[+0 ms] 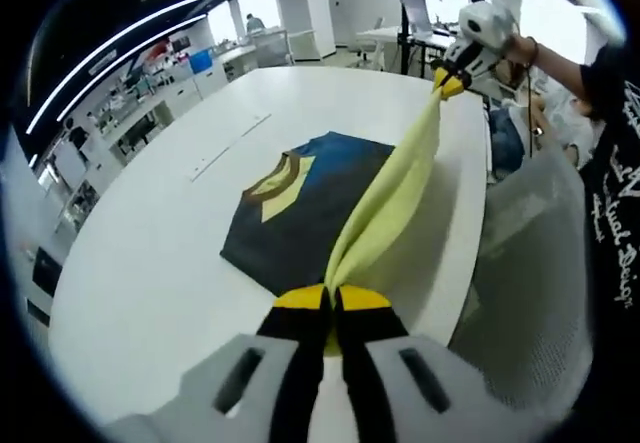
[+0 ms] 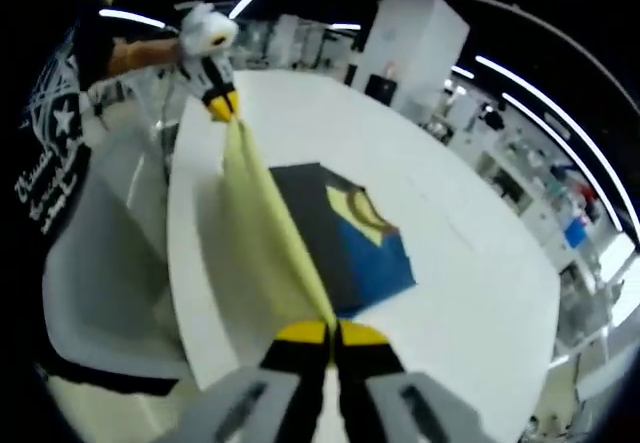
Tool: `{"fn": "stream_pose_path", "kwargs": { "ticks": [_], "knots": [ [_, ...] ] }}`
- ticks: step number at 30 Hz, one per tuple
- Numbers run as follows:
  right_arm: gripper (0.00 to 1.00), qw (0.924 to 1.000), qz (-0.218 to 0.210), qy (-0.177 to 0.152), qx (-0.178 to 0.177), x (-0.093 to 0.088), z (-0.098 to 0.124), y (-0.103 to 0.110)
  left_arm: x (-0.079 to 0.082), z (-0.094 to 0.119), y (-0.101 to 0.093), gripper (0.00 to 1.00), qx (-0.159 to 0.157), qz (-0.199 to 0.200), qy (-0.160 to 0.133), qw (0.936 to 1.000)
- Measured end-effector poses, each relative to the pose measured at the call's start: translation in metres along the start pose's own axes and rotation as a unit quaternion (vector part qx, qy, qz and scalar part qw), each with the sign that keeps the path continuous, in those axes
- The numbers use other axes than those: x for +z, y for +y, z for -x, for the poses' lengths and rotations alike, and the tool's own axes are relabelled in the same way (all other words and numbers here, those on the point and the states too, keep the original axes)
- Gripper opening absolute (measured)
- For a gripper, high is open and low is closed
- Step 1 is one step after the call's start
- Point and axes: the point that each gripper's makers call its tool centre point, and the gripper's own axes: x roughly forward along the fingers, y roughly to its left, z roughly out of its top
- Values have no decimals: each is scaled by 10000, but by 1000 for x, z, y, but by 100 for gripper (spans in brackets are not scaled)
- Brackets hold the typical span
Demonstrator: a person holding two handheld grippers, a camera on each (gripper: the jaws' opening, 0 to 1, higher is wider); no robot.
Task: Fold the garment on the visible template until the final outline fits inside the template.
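Between the two grippers, a pale yellow garment [image 1: 395, 198] hangs stretched in the air, the left gripper [image 1: 331, 300] clenched on one end and the right gripper [image 2: 331, 333] pinching the other. Beneath it, a dark blue template [image 1: 300, 213] lies near the white table's [image 1: 150, 263] edge.

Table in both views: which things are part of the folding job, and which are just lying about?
Job:
yellow garment
dark template
left gripper
right gripper

Lying about:
white table
pale chair
background desks and shelves
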Motion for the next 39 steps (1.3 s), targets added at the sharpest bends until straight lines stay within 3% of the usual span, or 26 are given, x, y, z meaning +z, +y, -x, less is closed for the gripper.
{"fn": "stream_pose_path", "kwargs": {
  "ticks": [7,16,25,30,35,39],
  "knots": [
    [0,9998,51,-14,-202,14,-9,-24,11,-9,27,0,119,-184,-26,9998],
    [0,9982,233,46,-559,28,-32,-69,30,-25,69,0,355,-37,-250,9990],
    [0,9964,287,150,-783,37,-55,-103,44,-47,99,0,573,145,-339,9977],
    [0,9962,95,404,-769,30,-74,-115,41,-66,111,0,497,326,-322,9977],
    [0,9949,253,607,-758,28,-98,-122,29,-90,126,0,445,482,-112,9978],
    [0,9951,120,680,-701,28,-114,-126,20,-103,133,0,465,532,38,9975]
  ]
}}
